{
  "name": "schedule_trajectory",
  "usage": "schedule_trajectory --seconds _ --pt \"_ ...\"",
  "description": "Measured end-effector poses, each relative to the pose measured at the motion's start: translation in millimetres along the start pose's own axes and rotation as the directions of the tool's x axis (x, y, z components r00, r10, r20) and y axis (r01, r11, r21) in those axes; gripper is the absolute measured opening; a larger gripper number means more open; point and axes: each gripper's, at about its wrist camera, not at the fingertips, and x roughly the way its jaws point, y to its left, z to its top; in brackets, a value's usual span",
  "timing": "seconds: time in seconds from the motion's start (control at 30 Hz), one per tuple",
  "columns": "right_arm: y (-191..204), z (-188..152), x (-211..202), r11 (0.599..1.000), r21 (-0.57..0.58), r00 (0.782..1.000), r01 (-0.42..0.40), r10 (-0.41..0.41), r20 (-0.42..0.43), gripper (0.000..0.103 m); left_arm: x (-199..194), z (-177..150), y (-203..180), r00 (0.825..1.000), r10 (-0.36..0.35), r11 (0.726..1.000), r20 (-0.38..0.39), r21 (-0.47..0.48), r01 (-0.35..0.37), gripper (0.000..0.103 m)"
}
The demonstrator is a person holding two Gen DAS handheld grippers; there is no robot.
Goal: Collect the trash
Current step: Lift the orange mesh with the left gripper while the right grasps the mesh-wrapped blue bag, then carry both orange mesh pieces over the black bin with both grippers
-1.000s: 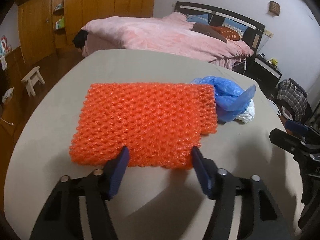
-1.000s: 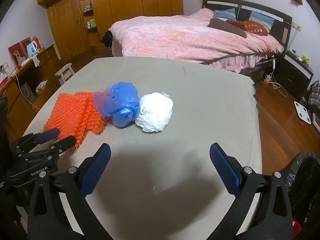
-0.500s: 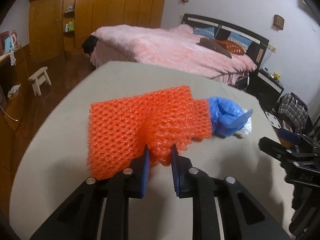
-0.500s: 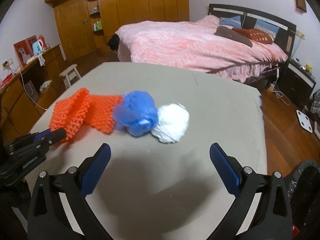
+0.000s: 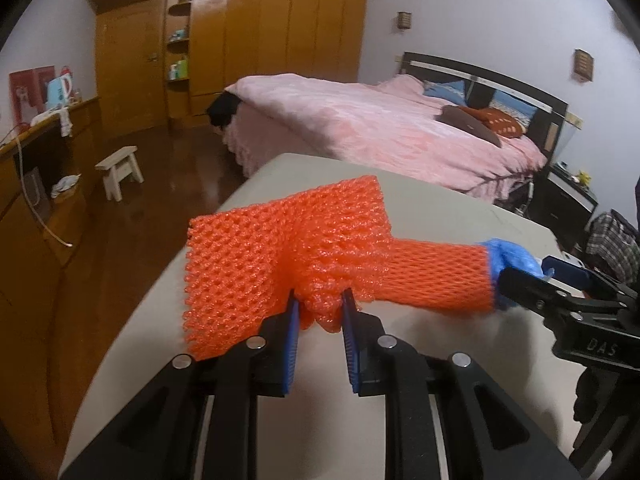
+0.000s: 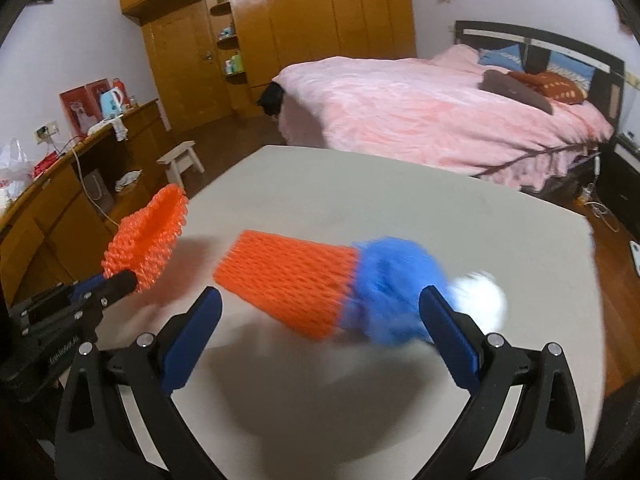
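My left gripper (image 5: 320,312) is shut on a bunched edge of an orange foam net sheet (image 5: 256,264), which hangs lifted off the beige table (image 5: 420,196). The right wrist view shows that same sheet (image 6: 148,236) raised at the left in the left gripper (image 6: 128,278). A second orange net sleeve (image 6: 288,276) lies on the table, touching a crumpled blue plastic bag (image 6: 392,284), with a white wad (image 6: 480,300) beside the bag. My right gripper (image 6: 320,332) is open just short of the sleeve and bag, holding nothing. It also appears at the right (image 5: 528,270).
Past the table's far edge (image 6: 400,160) stands a bed with a pink cover (image 6: 420,112). A wooden wardrobe (image 6: 300,24) fills the back wall. A small white stool (image 6: 180,160) and a low wooden dresser (image 6: 60,200) are on the left.
The left gripper closed on the orange net sheet and lifted it off the table, leaving the net sleeve behind. The right gripper stayed open and moved closer to the sleeve and blue bag.
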Motion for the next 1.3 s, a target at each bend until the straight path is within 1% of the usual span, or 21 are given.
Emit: schedule_trajectory --seconds 0.1,0.2,0.3,0.37,0.4,0.43,0.47,0.5,0.53,0.6,0.63,0.7,0.73,0.87,1.0,1.13,1.2,1.3 --pt "13.3 4.9 19.3 1.0 -0.019 1.0 -0.013 0.013 -0.012 0.096 2.3 2.6 12.5 0.999 0.036 0.999 0.012 -0.011 -0.036 0.02" --pt "21.5 6.6 41.9 1.0 -0.027 0.999 -0.016 0.015 -0.042 0.096 4.9 4.9 24.7 0.998 0.054 0.998 0.015 -0.031 -0.053 0.02" --pt "25.7 4.5 67.1 0.999 -0.04 0.995 -0.002 -0.002 -0.103 0.095 8.5 6.1 30.5 0.998 0.061 0.997 0.015 -0.037 -0.06 0.02" --pt "28.0 4.0 75.8 0.999 -0.051 0.989 0.01 -0.017 -0.144 0.094 9.7 6.0 31.4 0.998 0.061 0.997 0.015 -0.037 -0.061 0.02" --pt "31.5 3.9 77.5 0.997 -0.071 0.988 0.012 -0.023 -0.152 0.092 11.1 5.8 32.5 0.998 0.062 0.997 0.014 -0.037 -0.061 0.02" --pt "32.9 2.8 78.4 0.997 -0.082 0.987 0.01 -0.022 -0.157 0.088 12.3 5.6 32.9 0.998 0.061 0.997 0.011 -0.04 -0.06 0.02" --pt "34.1 1.9 79.9 0.996 -0.092 0.986 0.008 -0.023 -0.163 0.077 13.9 5.5 33.2 0.998 0.059 0.997 0.008 -0.044 -0.058 0.02" --pt "37.0 1.4 80.4 0.995 -0.104 0.986 -0.001 -0.017 -0.169 0.071 15.2 5.1 33.7 0.998 0.056 0.997 0.004 -0.048 -0.056 0.02" --pt "37.7 0.5 81.2 0.994 -0.108 0.985 -0.01 -0.009 -0.17 0.067 15.8 4.7 34.1 0.999 0.054 0.997 0.002 -0.051 -0.054 0.02" --pt "38.4 -0.4 79.9 0.993 -0.113 0.985 -0.041 0.022 -0.17 0.045 15.2 4.1 34.3 0.999 0.053 0.997 0.001 -0.051 -0.053 0.02" --pt "38.5 -0.6 79.3 0.992 -0.109 0.983 -0.067 0.047 -0.176 0.04 15.5 4.2 34.1 0.999 0.054 0.997 0.001 -0.05 -0.054 0.02" --pt "38.8 -1.4 76.1 0.99 -0.104 0.981 -0.097 0.077 -0.177 0.024 14.3 4.2 34.9 0.998 0.055 0.997 0.001 -0.046 -0.055 0.02" --pt "39.8 -1.0 74.4 0.989 -0.103 0.981 -0.105 0.086 -0.176 0.02 13.1 4.2 34.6 0.998 0.055 0.997 0.002 -0.045 -0.055 0.02" --pt "41.4 -0.4 58.6 0.987 -0.081 0.981 -0.137 0.123 -0.15 0.017 6.4 6.5 31.7 0.998 0.057 0.998 0.011 -0.042 -0.056 0.02" --pt "38.7 -2.5 35.4 0.988 -0.065 0.984 -0.14 0.131 -0.119 0.017 -2.1 8.5 24.5 0.998 0.05 0.998 0.025 -0.035 -0.049 0.02" --pt "31.9 -4.1 12.0 0.989 -0.056 0.987 -0.135 0.129 -0.092 0.017 -11.3 9.1 13.3 0.999 0.03 0.999 0.036 -0.025 -0.029 0.02" --pt "30.0 -7.7 2.3 0.99 -0.064 0.989 -0.124 0.118 -0.086 0.017 -14.1 8.4 7.5 0.999 0.015 1.0 0.034 -0.019 -0.014 0.02" --pt "23.8 -13.2 -15.0 0.992 -0.047 0.991 -0.116 0.112 -0.078 0.017 -18.2 5.5 -4.4 1.0 -0.006 1.0 0.028 0.0 0.006 0.02"
